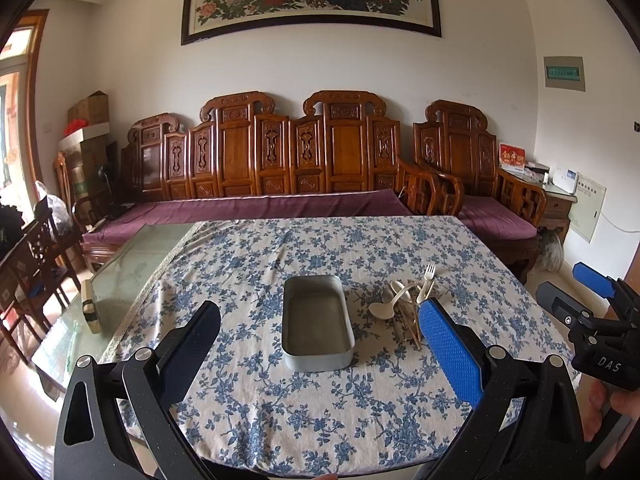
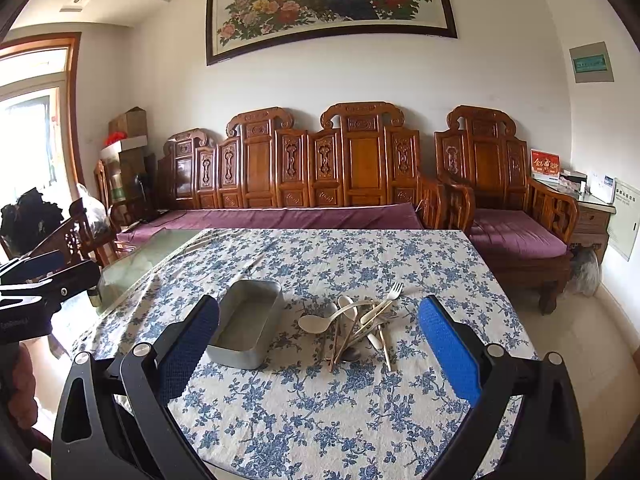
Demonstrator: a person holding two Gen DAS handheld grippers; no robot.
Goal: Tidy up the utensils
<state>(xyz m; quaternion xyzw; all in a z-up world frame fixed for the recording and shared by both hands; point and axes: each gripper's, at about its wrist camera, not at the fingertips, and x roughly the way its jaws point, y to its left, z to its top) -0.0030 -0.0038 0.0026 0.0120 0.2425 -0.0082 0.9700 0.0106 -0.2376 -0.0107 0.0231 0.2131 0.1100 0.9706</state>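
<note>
The tablecloth (image 1: 304, 408) is off-white with a scattered blue flower print. At the centre of the frame sits a plain dull grey metal tin (image 1: 317, 326). Right of it, the pile of utensils (image 2: 356, 326) mixes cream spoons, a cream fork (image 2: 386, 300), tan wooden sticks and a silvery spoon. Each gripper's right pad (image 2: 450, 354) is bright blue with a fine dotted texture, on black frames. Across the middle, the carved bench (image 1: 280, 152) is reddish brown with purple cushions. At the top, the black-framed painting (image 2: 324, 0) shows pink, red and yellow flowers around a dark blue peacock on cream.
</note>
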